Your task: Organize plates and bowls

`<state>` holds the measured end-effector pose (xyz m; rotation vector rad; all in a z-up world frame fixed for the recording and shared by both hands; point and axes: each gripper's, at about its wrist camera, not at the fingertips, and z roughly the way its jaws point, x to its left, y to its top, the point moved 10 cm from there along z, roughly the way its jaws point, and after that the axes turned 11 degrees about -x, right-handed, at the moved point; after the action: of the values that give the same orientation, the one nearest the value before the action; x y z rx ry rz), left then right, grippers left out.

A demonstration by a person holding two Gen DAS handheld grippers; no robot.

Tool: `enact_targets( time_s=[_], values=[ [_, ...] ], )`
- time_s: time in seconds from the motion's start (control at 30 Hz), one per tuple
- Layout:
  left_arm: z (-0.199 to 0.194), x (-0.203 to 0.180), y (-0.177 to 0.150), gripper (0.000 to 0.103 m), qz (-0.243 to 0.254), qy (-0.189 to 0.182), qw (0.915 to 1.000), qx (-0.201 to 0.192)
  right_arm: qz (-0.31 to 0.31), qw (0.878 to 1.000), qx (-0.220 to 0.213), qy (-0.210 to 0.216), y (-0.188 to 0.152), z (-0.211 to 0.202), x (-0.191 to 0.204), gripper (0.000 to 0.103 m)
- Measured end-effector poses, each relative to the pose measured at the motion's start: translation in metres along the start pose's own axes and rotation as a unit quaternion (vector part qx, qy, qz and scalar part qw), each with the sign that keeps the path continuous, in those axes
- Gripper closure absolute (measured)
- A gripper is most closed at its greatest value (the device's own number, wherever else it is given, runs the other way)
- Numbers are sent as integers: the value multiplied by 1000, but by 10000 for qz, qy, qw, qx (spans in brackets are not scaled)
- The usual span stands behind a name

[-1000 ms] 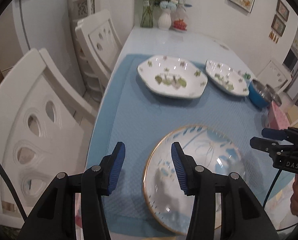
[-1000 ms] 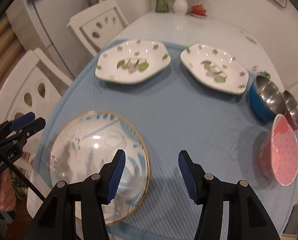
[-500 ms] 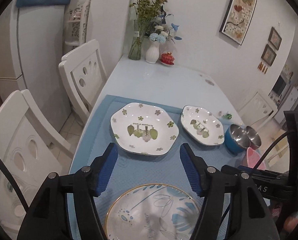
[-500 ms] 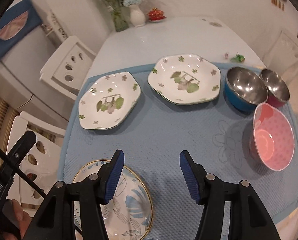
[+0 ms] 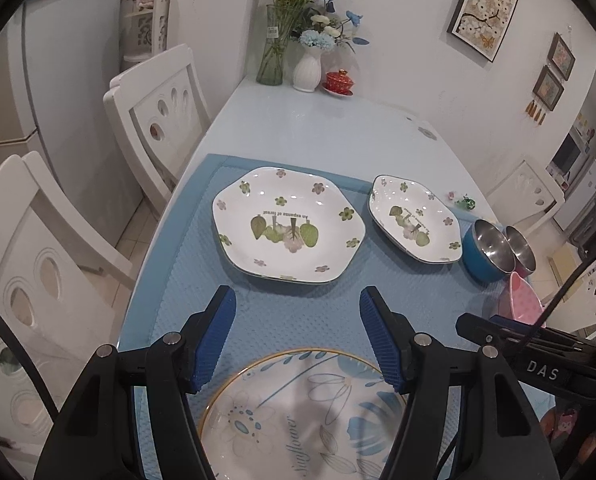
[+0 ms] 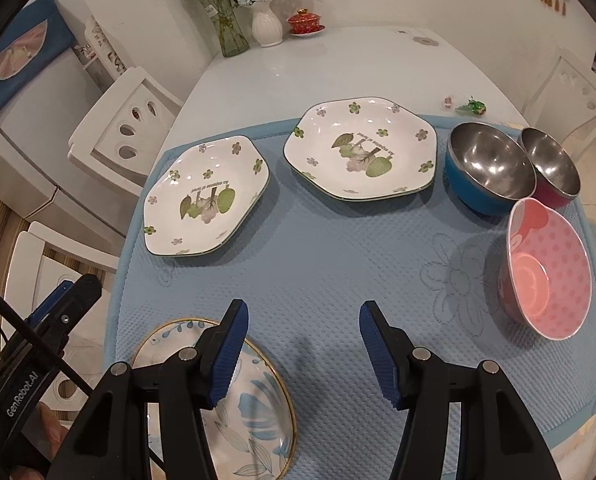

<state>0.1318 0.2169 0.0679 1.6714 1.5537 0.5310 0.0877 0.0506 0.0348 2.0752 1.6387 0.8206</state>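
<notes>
I see a pale blue oval table [image 5: 318,128] with a blue quilted mat [image 6: 338,264] covering the near end. White cut-out chairs [image 5: 154,112] crowd the left side; a glass vase of green stems [image 5: 272,52], a white ribbed vase of blue flowers [image 5: 308,68] and a red lidded cup on a saucer [image 5: 338,80] stand at the far end, well clear of the dishes. Tiny green trinket [image 6: 472,108] sits just off the mat's far edge.

Writing: round plate reads "Sunflower", hexagonal plates read "An expanse of forest", upside down to me. The other gripper's body shows "DAS" in my left view, "GenRobot.AI" in my right view.

My left gripper [image 5: 296,336] has just been opening, jaws now about half spread, nothing between them. The round gold-rimmed plate with blue flowers [image 5: 298,420] lies right below it, near edge of the mat. My right gripper [image 6: 302,344] is about half open, empty, over bare mat; that plate is under its left finger.

Two white hexagonal plates with green leaf print [image 6: 206,196] [image 6: 362,152] lie side by side further out, apart. Right of them a blue steel-lined bowl [image 6: 490,168] touches a maroon steel-lined bowl [image 6: 554,168]; a pink polka-dot bowl [image 6: 546,268] sits just in front, tilted.
</notes>
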Motion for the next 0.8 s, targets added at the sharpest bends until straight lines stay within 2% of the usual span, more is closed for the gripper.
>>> enact_targets(
  time_s=[0.27, 0.43, 0.53, 0.8],
  values=[
    [10, 12, 1, 41, -64, 106, 9999, 45, -41, 9992, -372, 160, 17, -6, 9, 47],
    [25, 18, 11, 41, 15, 142, 9999, 35, -28, 9992, -310, 252, 24, 8, 12, 47],
    [38, 22, 19, 40, -90, -73, 9999, 10, 81, 9988, -344, 342, 32, 19, 15, 46],
    [96, 43, 25, 40, -159, -95, 9988, 444, 304, 9982, 49, 518, 40, 81, 23, 46]
  ],
)
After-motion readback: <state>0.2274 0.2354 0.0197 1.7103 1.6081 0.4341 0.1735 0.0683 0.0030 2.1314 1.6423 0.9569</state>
